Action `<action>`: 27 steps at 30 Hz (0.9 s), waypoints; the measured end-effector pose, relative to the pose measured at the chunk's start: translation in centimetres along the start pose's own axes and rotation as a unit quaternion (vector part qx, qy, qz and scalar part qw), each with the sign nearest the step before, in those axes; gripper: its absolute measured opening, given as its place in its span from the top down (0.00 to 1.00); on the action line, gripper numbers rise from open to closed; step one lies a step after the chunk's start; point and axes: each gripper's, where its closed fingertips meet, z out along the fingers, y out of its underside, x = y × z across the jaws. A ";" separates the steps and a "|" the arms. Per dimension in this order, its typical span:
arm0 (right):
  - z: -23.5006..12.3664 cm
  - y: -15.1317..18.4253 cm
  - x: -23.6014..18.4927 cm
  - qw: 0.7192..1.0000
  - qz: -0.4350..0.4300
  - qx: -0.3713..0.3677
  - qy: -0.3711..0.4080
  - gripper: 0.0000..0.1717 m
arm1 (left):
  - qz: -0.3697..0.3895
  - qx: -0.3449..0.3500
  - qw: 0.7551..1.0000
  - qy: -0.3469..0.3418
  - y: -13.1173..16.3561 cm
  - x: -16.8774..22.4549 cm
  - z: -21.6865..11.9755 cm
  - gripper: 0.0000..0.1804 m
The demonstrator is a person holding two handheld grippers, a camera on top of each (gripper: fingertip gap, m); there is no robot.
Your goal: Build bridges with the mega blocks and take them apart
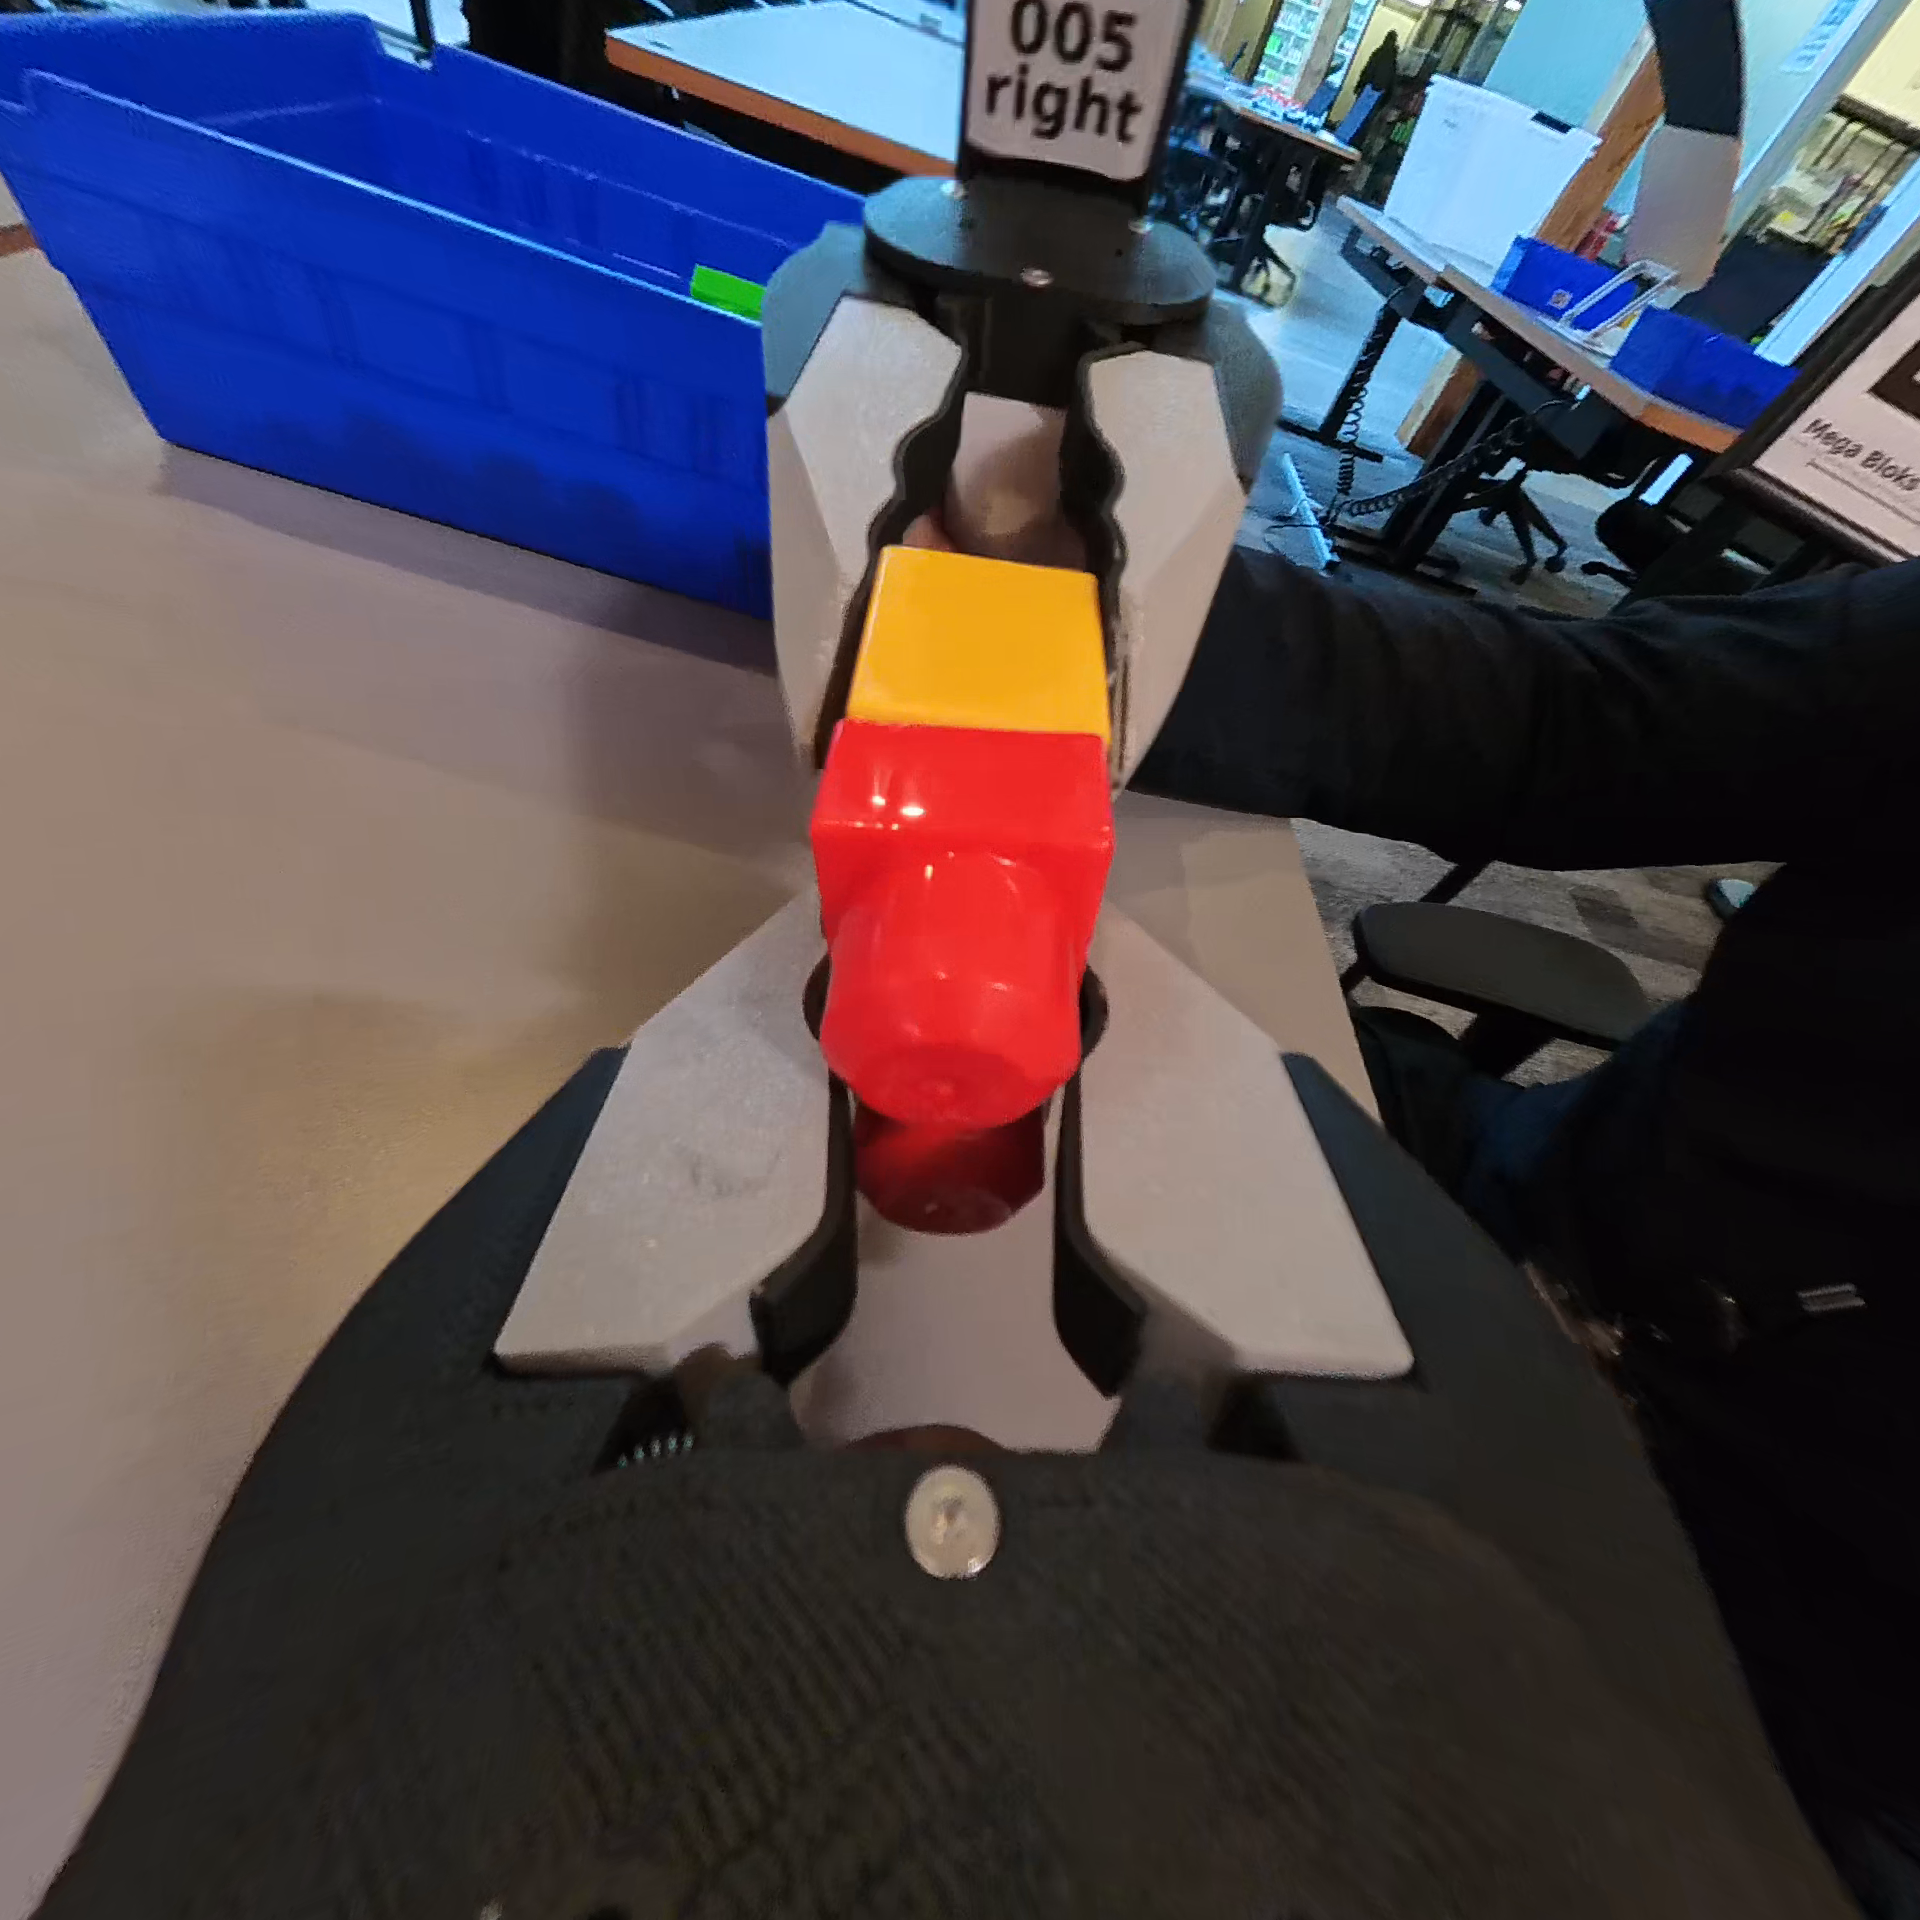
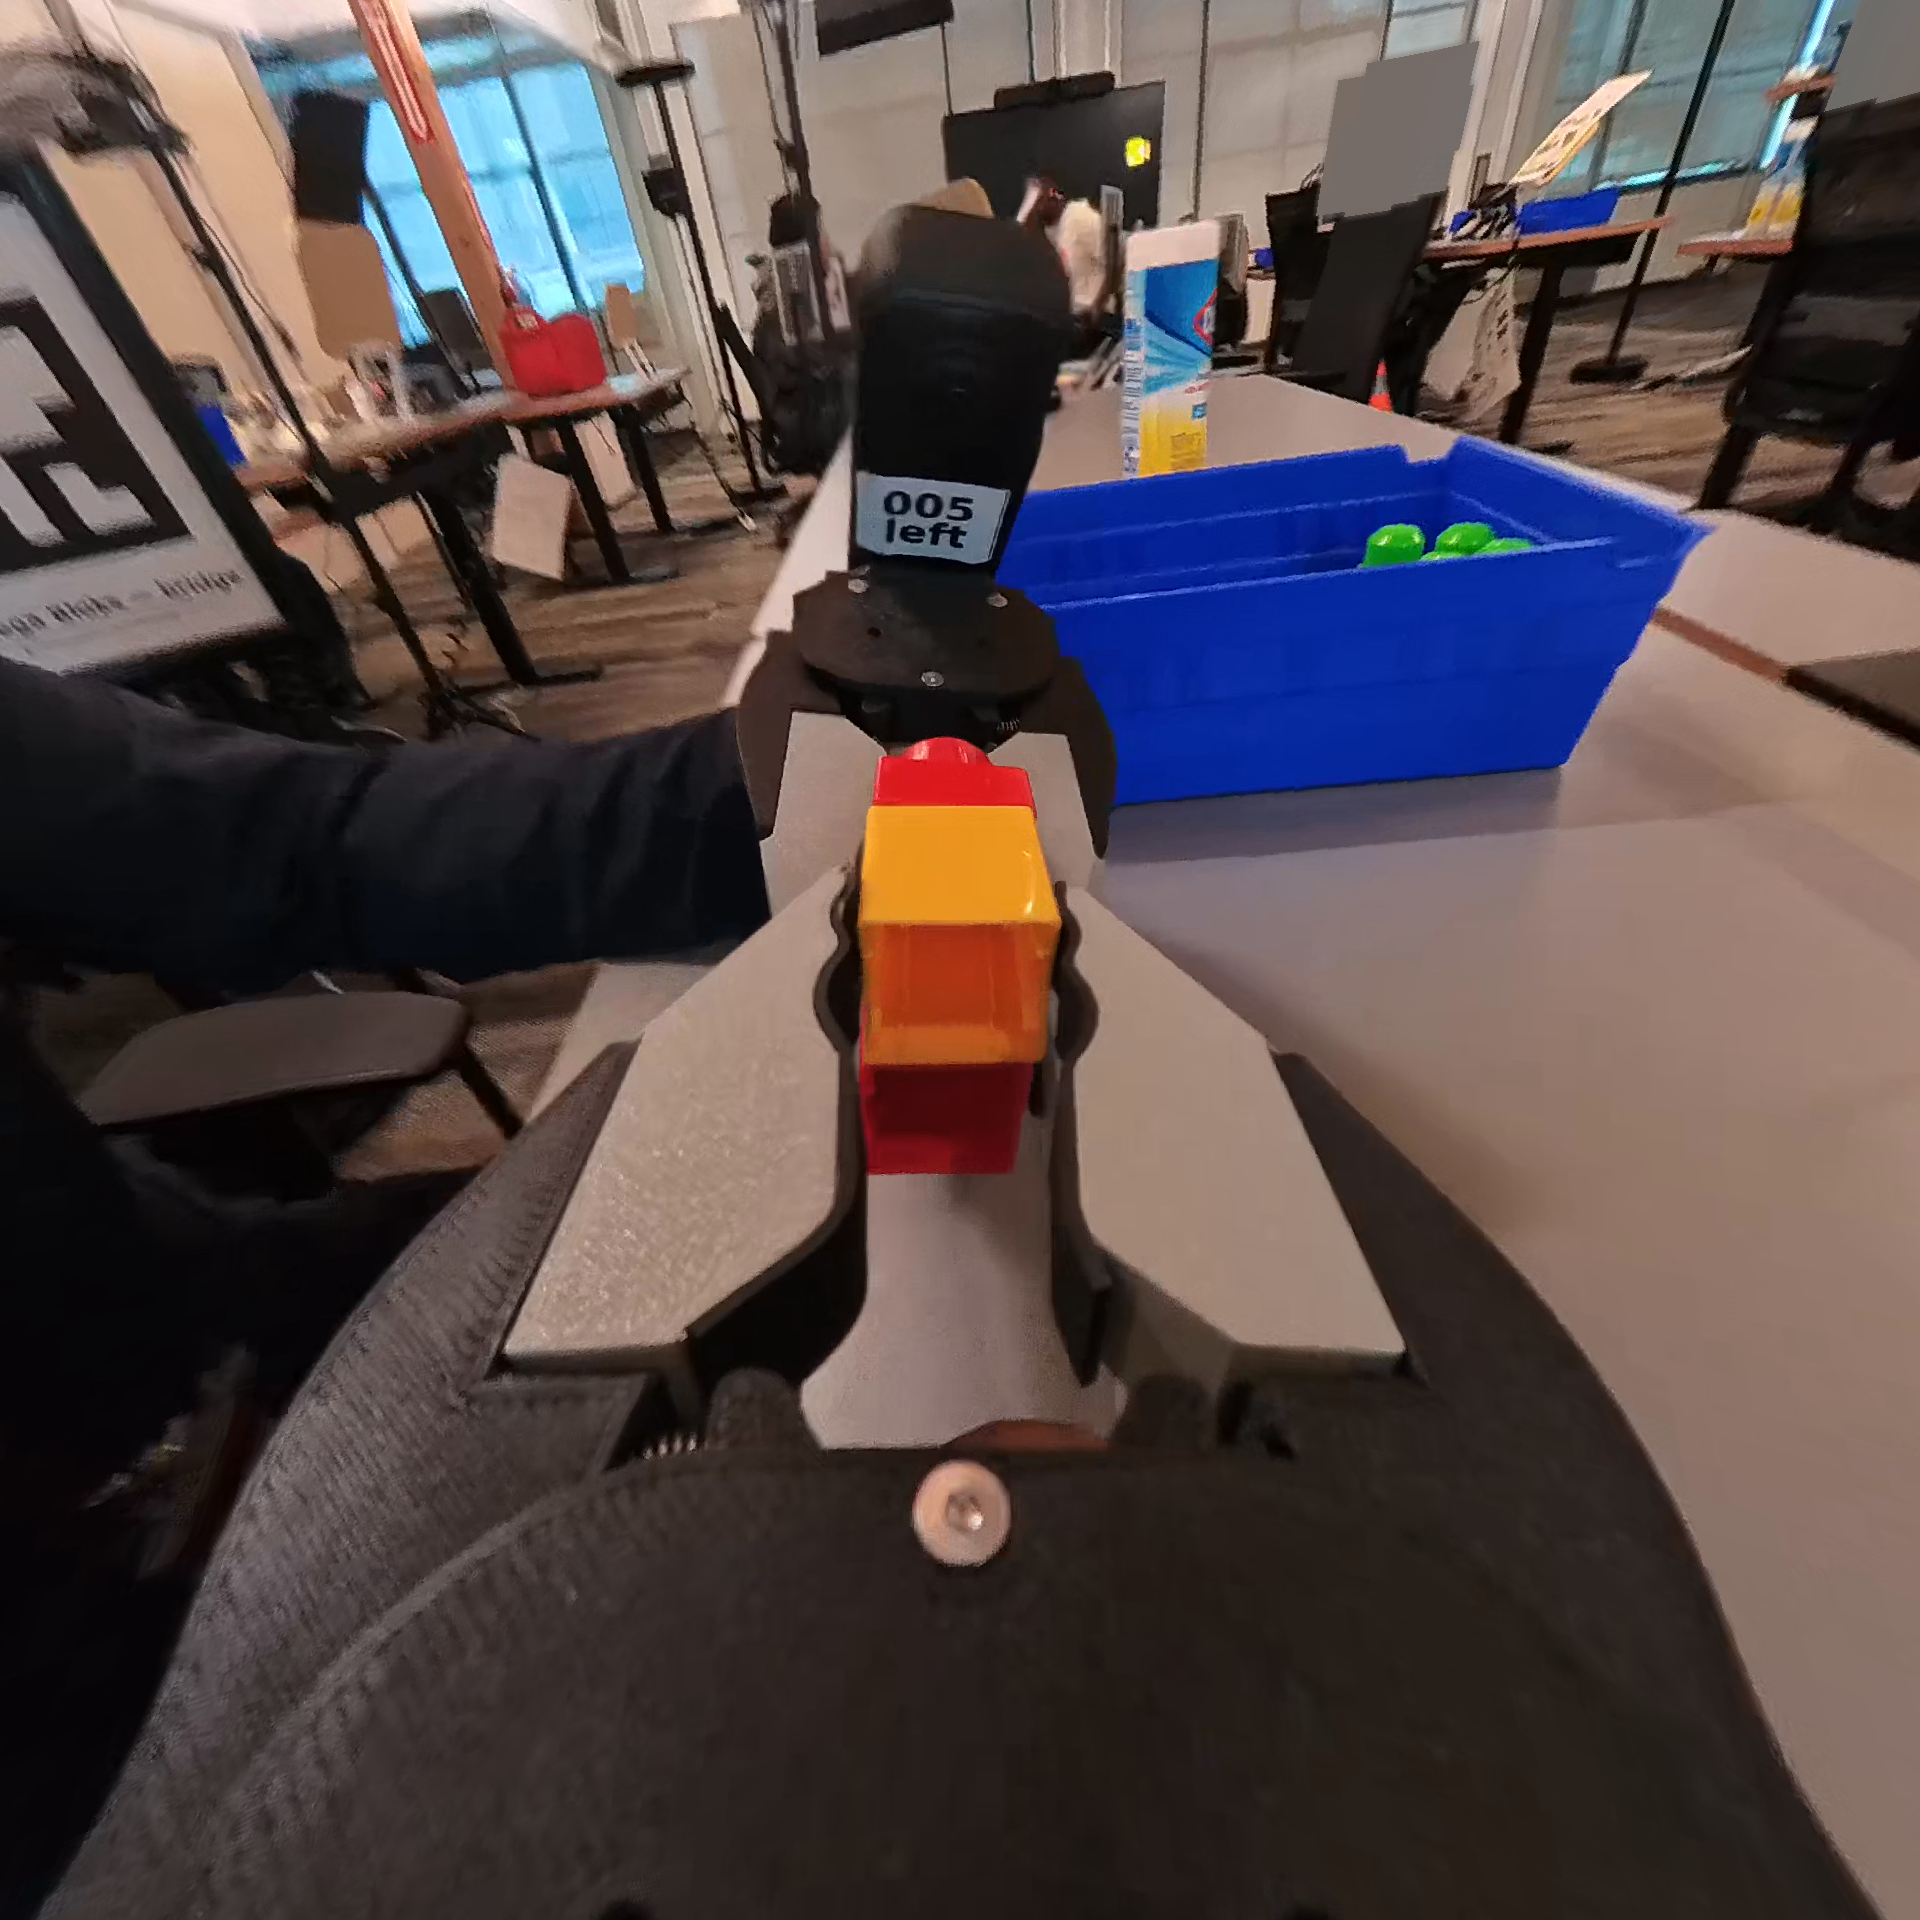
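Pale grey tabletop (image 2: 1455, 987) is seen beneath both tools, set in an open workroom with other desks and dark office chairs behind. On that tabletop a large blue plastic bin (image 2: 1351, 665) is placed, and bright green blocks (image 2: 1444, 542) are visible inside it. A tall white and blue canister (image 2: 1169, 343) stands beyond the bin.

Between the two tools, above the table, a small stack of plastic blocks is held end to end: a glossy red single-stud block (image 1: 961, 894) joined to a yellow square block (image 1: 982, 644). The red block is clamped by the left gripper (image 1: 961, 997), whose grey fingers (image 1: 717, 1091) are narrowed against its sides with the round stud pointing back toward the camera. The yellow block is clamped by the right gripper (image 2: 956, 977), whose fingers (image 2: 1153, 1049) are pressed on its two sides, the hollow underside facing that camera. The two grippers are pointed straight at each other, tips almost meeting. A dark sleeve (image 2: 364, 831) is seen behind the far tool in each view.
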 end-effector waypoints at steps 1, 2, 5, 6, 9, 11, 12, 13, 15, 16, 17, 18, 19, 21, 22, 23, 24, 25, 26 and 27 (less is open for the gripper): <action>0.0 0.1 0.0 1.000 -0.025 -0.011 0.012 0.81 | -0.004 -0.003 1.000 0.005 0.2 0.1 0.0 0.79; 0.0 0.2 0.0 0.999 -0.042 -0.017 0.021 0.81 | -0.007 -0.003 1.000 0.008 0.2 0.1 0.1 0.79; 0.0 0.2 0.2 0.999 -0.029 -0.014 0.020 0.81 | -0.005 0.001 1.000 0.001 0.0 -0.2 0.0 0.79; -0.1 0.2 0.3 1.000 -0.018 -0.011 0.016 0.81 | 0.002 0.003 1.000 -0.006 -0.1 -0.3 0.0 0.79; -0.2 0.3 0.4 0.998 0.057 -0.001 -0.014 0.81 | 0.017 0.005 0.999 -0.027 -0.3 -0.7 0.0 0.80; -0.2 0.4 0.6 0.993 0.110 0.008 -0.037 0.81 | 0.044 -0.009 0.998 -0.055 0.0 -1.2 0.0 0.80; -0.3 0.5 0.6 0.990 0.129 0.009 -0.048 0.81 | 0.045 -0.009 0.997 -0.055 0.0 -1.1 0.0 0.80; -0.3 0.5 0.5 0.988 0.141 0.012 -0.056 0.81 | 0.038 -0.004 0.998 -0.049 -0.1 -1.0 -0.1 0.80; -0.4 0.3 0.4 0.989 0.138 0.017 -0.058 0.81 | 0.029 0.008 0.999 -0.035 -0.5 -0.7 -0.2 0.80; -0.4 0.2 0.3 0.990 0.130 0.018 -0.058 0.81 | 0.026 0.013 0.999 -0.030 -0.7 -0.6 -0.3 0.79; -0.3 0.1 0.2 0.992 0.116 0.018 -0.052 0.81 | 0.022 0.020 0.999 -0.024 -0.8 -0.5 -0.4 0.80; -0.2 0.0 0.1 0.995 0.086 0.014 -0.038 0.81 | 0.017 0.022 0.999 -0.015 -0.9 -0.3 -0.5 0.79; -0.1 -0.1 0.0 0.999 0.040 0.007 -0.016 0.82 | 0.010 0.026 1.000 -0.005 -1.0 -0.1 -0.6 0.79; -0.2 -0.4 -0.3 0.999 -0.042 -0.002 0.020 0.81 | 0.006 0.031 0.999 0.012 -1.1 0.4 -0.6 0.79; -0.2 -0.4 -0.4 0.998 -0.062 -0.007 0.028 0.81 | 0.008 0.032 0.999 0.014 -1.1 0.5 -0.6 0.79; -0.2 -0.5 -0.5 0.997 -0.067 -0.006 0.028 0.81 | 0.006 0.034 0.999 0.018 -1.2 0.6 -0.6 0.79; -0.3 -0.6 -0.6 0.998 -0.064 -0.001 0.025 0.81 | 0.003 0.035 0.999 0.023 -1.2 0.7 -0.6 0.79; -0.3 -0.6 -0.6 0.998 -0.054 0.002 0.019 0.81 | 0.002 0.034 0.999 0.024 -1.2 0.8 -0.5 0.79; -0.3 -0.6 -0.6 0.999 -0.031 0.007 0.007 0.81 | 0.003 0.032 0.999 0.023 -1.1 0.8 -0.5 0.79; -0.3 -0.6 -0.6 1.000 0.003 0.012 -0.011 0.81 | 0.004 0.034 0.999 0.024 -1.2 0.9 -0.5 0.80</action>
